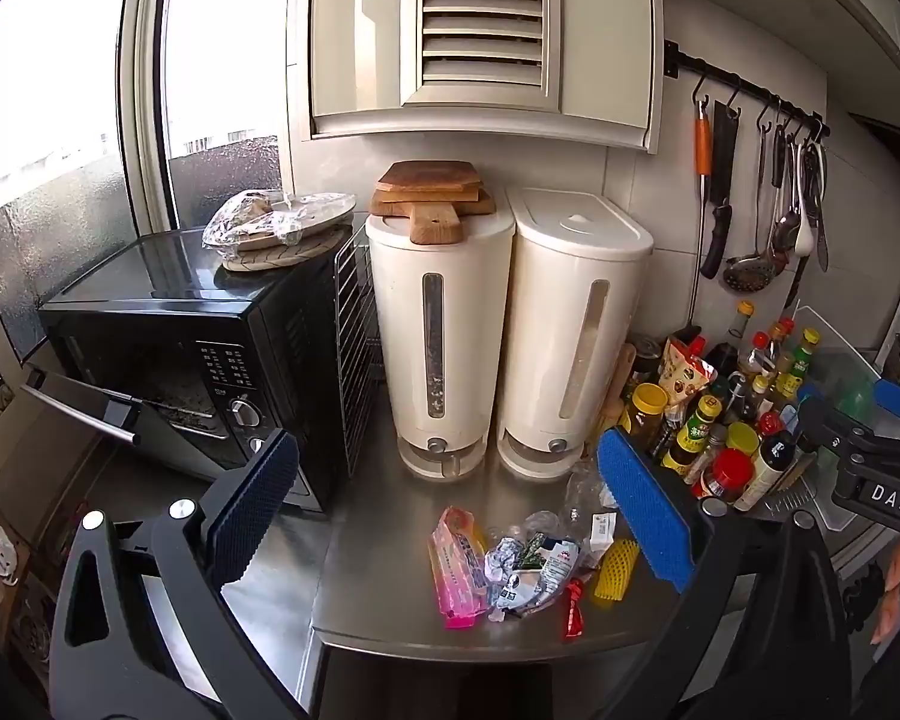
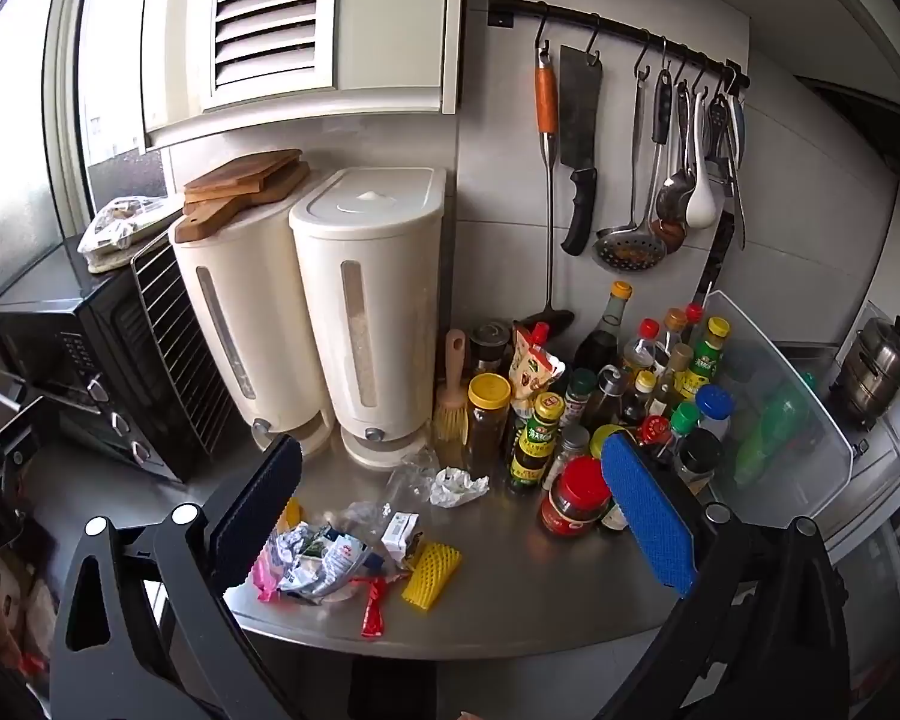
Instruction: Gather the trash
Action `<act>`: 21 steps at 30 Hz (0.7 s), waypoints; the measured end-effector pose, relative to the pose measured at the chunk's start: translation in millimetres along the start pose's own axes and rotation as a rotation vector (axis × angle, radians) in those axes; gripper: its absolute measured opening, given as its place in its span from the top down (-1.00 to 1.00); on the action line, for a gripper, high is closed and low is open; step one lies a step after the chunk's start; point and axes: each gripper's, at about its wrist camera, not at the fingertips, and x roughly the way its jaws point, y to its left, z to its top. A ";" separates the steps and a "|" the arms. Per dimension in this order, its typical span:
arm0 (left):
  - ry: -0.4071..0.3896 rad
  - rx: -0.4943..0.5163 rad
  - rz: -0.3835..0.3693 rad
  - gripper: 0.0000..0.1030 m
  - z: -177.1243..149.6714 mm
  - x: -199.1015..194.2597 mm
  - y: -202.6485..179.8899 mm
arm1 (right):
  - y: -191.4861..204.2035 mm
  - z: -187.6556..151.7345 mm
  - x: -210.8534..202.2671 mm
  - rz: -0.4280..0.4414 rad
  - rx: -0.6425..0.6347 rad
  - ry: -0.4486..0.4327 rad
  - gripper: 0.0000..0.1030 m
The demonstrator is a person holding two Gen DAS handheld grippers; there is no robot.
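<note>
Blue-padded fingers of the left hand-held gripper [image 1: 450, 534] and right hand-held gripper [image 2: 456, 522] are standing wide apart, each holding nothing and hovering above a steel desk [image 1: 384, 558]. Trash is lying near the desk's front edge: a pink wrapper [image 1: 457, 577], crumpled packets [image 2: 321, 561], a red wrapper [image 2: 375, 603] and a yellow foam net [image 2: 431, 573]. Behind it, sauce bottles [image 2: 618, 396] are crowding beside two cream dispensers [image 1: 510, 330], and a black oven [image 1: 198, 360] is sitting at the left.

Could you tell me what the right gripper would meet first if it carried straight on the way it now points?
Most likely the steel countertop, near the yellow foam net. The right gripper stands open, aimed down between trash and bottles; depth is uncertain.
</note>
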 end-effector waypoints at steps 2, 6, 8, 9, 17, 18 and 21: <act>-0.002 0.001 -0.002 -0.84 0.6 -0.1 0.6 | -1.1 -1.0 -1.1 0.001 0.005 -0.003 -0.94; -0.010 0.001 -0.003 -0.84 1.7 -2.1 0.5 | -1.7 -1.3 -2.3 0.003 0.009 -0.004 -0.94; -0.013 0.002 -0.005 -0.84 1.1 -2.7 0.4 | -2.6 -0.7 -2.0 0.002 0.011 -0.003 -0.94; -0.014 0.006 -0.005 -0.84 1.1 -3.2 0.0 | -2.7 -0.9 -2.1 0.004 0.010 -0.003 -0.94; -0.023 0.018 -0.011 -0.84 1.1 -5.8 -3.6 | -2.8 0.2 -2.5 0.007 0.010 -0.005 -0.94; -0.026 0.017 -0.012 -0.84 1.4 -6.3 -3.4 | -2.2 0.0 -2.7 0.006 0.010 -0.004 -0.94; -0.030 0.013 -0.011 -0.84 2.6 -7.0 -2.3 | -2.1 -0.7 -2.9 0.007 0.011 -0.005 -0.94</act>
